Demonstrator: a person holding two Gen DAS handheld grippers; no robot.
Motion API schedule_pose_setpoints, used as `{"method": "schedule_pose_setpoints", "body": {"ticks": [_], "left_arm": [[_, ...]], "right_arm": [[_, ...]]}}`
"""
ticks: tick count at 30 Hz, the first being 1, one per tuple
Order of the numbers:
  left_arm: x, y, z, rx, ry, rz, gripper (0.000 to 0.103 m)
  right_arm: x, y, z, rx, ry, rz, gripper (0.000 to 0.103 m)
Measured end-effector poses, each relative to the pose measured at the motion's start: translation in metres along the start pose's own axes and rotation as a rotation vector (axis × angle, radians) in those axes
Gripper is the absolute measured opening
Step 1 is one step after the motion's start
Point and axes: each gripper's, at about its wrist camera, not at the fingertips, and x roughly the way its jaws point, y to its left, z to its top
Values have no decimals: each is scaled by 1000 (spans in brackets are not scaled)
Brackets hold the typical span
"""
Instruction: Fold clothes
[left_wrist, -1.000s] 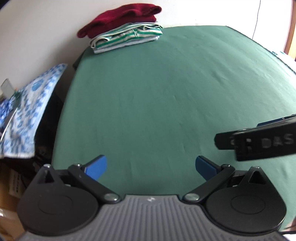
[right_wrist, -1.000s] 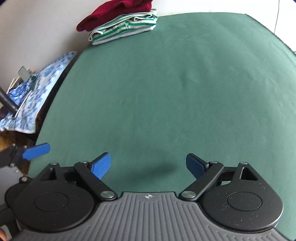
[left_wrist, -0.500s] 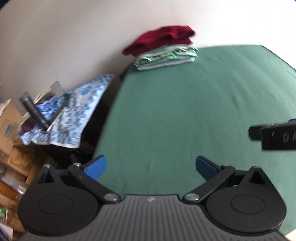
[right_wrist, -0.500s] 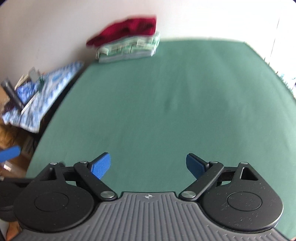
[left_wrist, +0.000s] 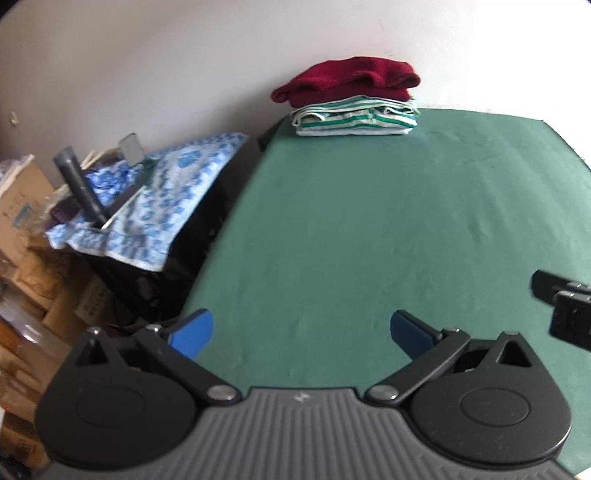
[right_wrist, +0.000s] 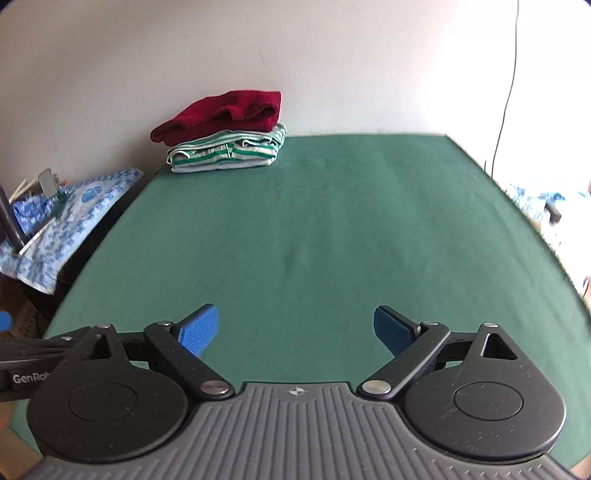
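While one second ago both cameras looked down on the green cloth, they are now tilted up, so the wall and the far corner come into view, and the left view has also swung to the left side. I judge this as a lifting away from the worktop (right_wrist: 332, 229), whose green surface lies bare in front of both tools. It probably means that one piece is finished and the next one must be fetched.

The left hand-held gripper (left_wrist: 301, 332) has its blue fingers wide apart with nothing between them. The right hand-held gripper (right_wrist: 295, 328) is the same, spread and empty.

The folded clothes are far from both of them, in the far left corner of the worktop against the wall: a dark red garment (right_wrist: 221, 114) lies on top of a green-and-white striped garment (right_wrist: 225, 151), and the pile looks tidy. In the left view the same pile stands ahead and slightly to the right of the fingers.

Beside the worktop, on the left and lower, a blue patterned cloth (left_wrist: 166, 203) hangs over some dark furniture. Whether it is the next piece to fold, I cannot tell.
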Motion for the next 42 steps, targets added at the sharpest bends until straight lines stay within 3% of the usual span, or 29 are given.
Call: {"method": "schedule_pose_setpoints", "body": {"ticks": [5,13,24,31,34,42], "left_arm": [[7,10,10,53,-15,-28,102],[21,33,21,111,-43,-110,103],[37,74,14,72,-50,-183,102],[34,95,12,-26,-45,-190,102],[35,97,14,-58,-39,-145,102],[40,77,15,-104,17,-113,102]], "right_arm": [[11,25,8,38,31,-57,93],[19,71,14,62,-5,-108,94],[20,103,3,120,0,-134,94],[13,114,5,86,-46,-116,94],[13,114,11,53,-62,-102,94],[22,95,15,3,-11,-58,94]]}}
